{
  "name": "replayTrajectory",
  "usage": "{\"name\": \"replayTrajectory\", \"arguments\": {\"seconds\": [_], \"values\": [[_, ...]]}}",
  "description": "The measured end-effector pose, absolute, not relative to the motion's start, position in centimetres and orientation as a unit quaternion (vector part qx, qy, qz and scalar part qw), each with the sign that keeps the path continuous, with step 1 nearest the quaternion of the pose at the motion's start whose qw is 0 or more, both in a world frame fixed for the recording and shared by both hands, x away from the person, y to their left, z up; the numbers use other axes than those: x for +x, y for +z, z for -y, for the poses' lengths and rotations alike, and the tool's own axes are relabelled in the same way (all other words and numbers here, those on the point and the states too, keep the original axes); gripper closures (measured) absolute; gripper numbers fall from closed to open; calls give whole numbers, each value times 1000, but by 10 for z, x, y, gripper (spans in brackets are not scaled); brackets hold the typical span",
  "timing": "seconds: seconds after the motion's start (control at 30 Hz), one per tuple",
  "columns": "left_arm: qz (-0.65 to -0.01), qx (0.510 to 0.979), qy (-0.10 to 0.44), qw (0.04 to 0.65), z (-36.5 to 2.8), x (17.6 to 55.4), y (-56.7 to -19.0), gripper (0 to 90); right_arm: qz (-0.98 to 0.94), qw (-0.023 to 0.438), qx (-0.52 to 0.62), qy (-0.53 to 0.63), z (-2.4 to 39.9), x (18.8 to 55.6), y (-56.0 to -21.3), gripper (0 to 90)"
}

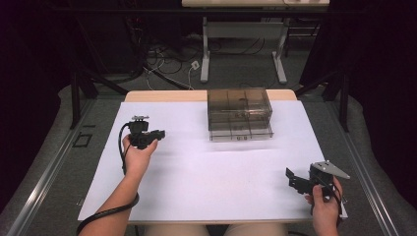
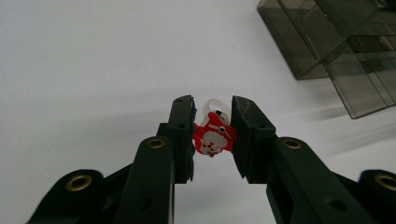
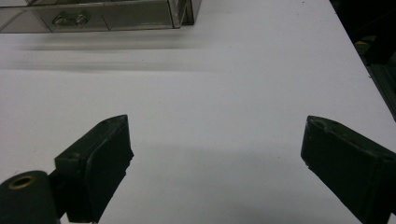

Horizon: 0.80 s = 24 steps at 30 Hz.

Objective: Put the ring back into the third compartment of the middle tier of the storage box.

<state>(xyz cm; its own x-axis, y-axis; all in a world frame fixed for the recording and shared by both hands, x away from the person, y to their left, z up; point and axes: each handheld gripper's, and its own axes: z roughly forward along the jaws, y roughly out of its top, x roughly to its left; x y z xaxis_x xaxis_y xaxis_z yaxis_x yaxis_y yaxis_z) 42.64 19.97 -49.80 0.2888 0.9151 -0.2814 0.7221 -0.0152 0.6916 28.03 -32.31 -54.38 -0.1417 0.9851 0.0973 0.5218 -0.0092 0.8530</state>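
Note:
A small red and white figure ring with a clear band (image 2: 214, 135) is pinched between the two black jaws of my left gripper (image 2: 212, 128). In the high view that left gripper (image 1: 158, 133) is held above the white table's left part, pointing right toward a smoky see-through drawer box (image 1: 239, 113). My right gripper (image 1: 291, 178) hovers over the table's near right corner, its jaws wide apart with nothing between them (image 3: 215, 154). The drawer box has a lower drawer with a small handle (image 3: 70, 19).
The white table sheet (image 1: 211, 172) spreads between both hands. The drawer box (image 2: 336, 42) lies ahead and to the right of the left gripper. A cable (image 1: 110, 211) trails along the left forearm. Desk legs and wires stand on the floor beyond the table.

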Motion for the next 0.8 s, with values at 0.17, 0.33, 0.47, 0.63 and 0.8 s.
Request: {"name": "replayTrajectory", "arguments": {"seconds": [0.17, 0.33, 0.47, 0.63, 0.8], "values": [[-576, 700, 132, 401, -193, 425, -491, 699, -642, 291, 587, 400, 323, 280, -544, 83], [-569, 698, 139, 412, -187, 425, -489, 698, -641, 290, 588, 400, 323, 280, -544, 83], [-564, 697, 139, 420, -181, 424, -486, 699, -638, 289, 589, 403, 322, 280, -544, 83], [-555, 702, 135, 426, -173, 425, -482, 699, -642, 290, 587, 400, 323, 280, -544, 83], [-545, 707, 135, 431, -161, 427, -477, 699, -640, 289, 588, 401, 323, 281, -544, 83]]}}
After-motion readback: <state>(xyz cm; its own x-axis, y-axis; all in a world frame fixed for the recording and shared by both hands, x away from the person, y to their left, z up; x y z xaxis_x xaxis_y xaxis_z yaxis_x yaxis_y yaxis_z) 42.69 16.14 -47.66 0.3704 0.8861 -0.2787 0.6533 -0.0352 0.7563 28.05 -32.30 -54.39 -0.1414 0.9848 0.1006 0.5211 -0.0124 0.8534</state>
